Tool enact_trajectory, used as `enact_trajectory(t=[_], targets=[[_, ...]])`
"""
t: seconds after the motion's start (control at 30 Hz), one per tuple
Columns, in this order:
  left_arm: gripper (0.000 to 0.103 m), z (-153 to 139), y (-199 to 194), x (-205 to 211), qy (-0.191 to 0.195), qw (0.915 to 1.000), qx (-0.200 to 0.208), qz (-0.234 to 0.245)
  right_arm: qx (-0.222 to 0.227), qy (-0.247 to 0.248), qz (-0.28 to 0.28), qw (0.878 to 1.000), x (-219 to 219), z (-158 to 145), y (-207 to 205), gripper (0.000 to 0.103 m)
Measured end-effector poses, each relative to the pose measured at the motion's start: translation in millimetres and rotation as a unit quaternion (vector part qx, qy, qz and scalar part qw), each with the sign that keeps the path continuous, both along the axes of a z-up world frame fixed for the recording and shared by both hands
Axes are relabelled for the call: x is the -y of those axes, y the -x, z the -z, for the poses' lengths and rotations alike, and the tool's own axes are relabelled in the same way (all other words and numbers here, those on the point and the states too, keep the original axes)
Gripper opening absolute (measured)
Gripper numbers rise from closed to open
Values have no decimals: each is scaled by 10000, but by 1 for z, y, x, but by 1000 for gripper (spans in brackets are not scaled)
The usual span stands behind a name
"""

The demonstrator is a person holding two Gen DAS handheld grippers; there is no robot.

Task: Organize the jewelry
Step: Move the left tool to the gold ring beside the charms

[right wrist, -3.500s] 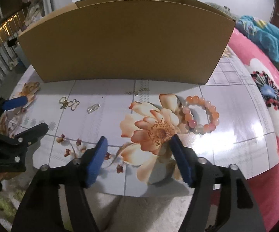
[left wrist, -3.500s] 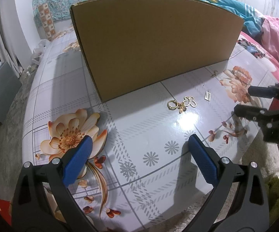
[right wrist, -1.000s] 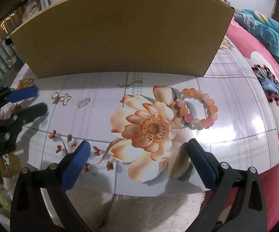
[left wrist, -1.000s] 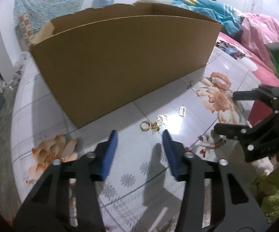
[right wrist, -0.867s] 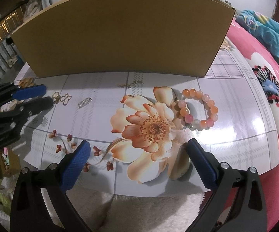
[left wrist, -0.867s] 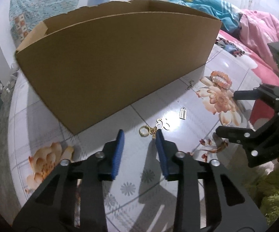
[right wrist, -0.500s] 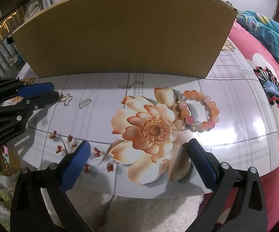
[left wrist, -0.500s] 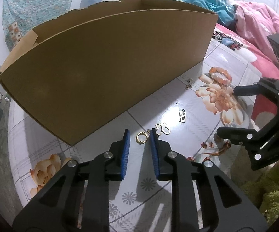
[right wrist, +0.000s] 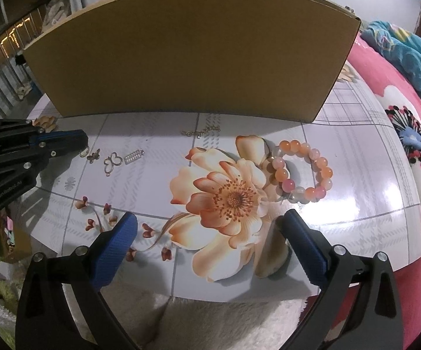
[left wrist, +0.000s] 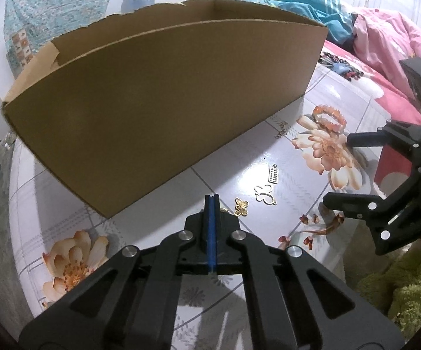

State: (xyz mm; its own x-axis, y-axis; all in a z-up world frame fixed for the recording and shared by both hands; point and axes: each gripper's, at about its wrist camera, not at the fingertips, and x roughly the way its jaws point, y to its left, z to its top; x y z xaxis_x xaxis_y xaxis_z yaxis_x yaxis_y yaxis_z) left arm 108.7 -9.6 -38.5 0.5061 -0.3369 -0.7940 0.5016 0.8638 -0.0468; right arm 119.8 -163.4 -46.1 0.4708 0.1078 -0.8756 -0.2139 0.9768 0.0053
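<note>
On the flowered table (right wrist: pixel 356 160), my left gripper (left wrist: pixel 212 199) is shut, its blue pads pressed together over the edge of a small gold ring (left wrist: pixel 225 210); only a sliver of the ring shows. A gold butterfly charm (left wrist: pixel 241 205) and a wire butterfly outline (left wrist: pixel 264 195) lie just right of the tip, with a silver bar charm (left wrist: pixel 273 173) beyond. In the right wrist view the left gripper (right wrist: pixel 83 141) comes in from the left. My right gripper (right wrist: pixel 207 218) stands open near the front edge, nothing between its fingers. A pink and orange bead bracelet (right wrist: pixel 322 172) lies ahead of it.
A large open cardboard box (right wrist: pixel 193 52) stands across the back of the table. A thin gold chain (right wrist: pixel 200 131) lies at its foot. A pink flowered bedspread (right wrist: pixel 408 140) borders the table on the right. A white fluffy rug (right wrist: pixel 210 318) lies below the front edge.
The left gripper's pads have come together at the gold ring, from well apart a second ago. It has edged toward the box. The right gripper has stayed in place, open.
</note>
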Motion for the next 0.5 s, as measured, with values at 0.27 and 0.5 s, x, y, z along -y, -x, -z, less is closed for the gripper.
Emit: enact_trajectory(t=[0.27,0.5], targets=[[0,-14,6,-19,312,9992,98,-214,154,-309,-143,9993,-2,-14,8,93],[35,-12,10,-11,188,9998,-38,-42,361,-268,-463,9979,-23,-25,15,93]])
